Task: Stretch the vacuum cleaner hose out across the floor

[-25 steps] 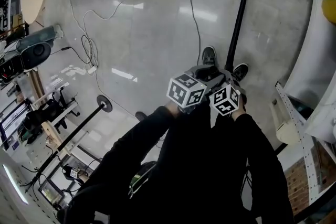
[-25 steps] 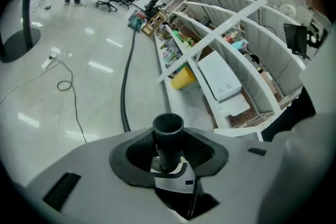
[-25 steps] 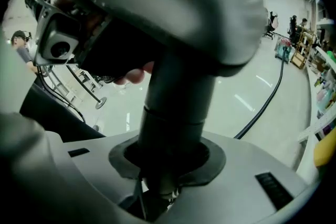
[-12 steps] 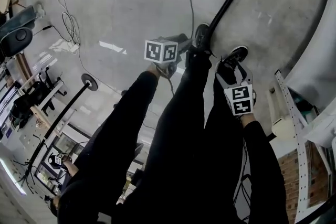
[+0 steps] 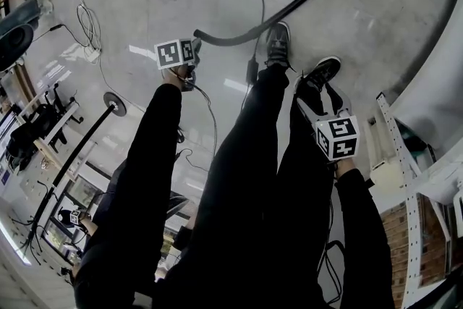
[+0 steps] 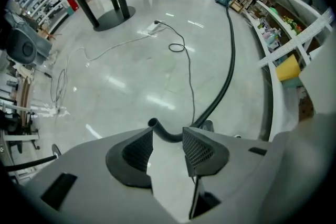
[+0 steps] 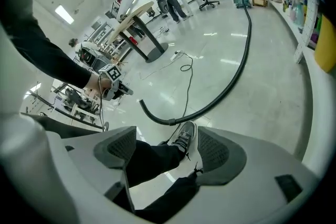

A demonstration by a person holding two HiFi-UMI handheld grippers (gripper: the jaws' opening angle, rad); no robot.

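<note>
The black vacuum hose runs from the top right across the grey floor and curves to an open end. My left gripper points down just below that end. In the left gripper view the hose lies beyond the jaws. The left gripper has just been opening and nothing is between its pads. My right gripper hangs by the person's right leg, far from the hose. The right gripper has just opened wide and holds nothing. Only a trouser leg and a shoe show past it, with the hose further off.
The person's shoes stand right beside the hose. Thin cables and a power strip lie on the floor to the left. A stand with a round base is at the left. White shelving lines the right side.
My left gripper has swung left and down, away from the right one, and the hose end has come left with it into a curve. The right gripper has dropped beside the right leg.
</note>
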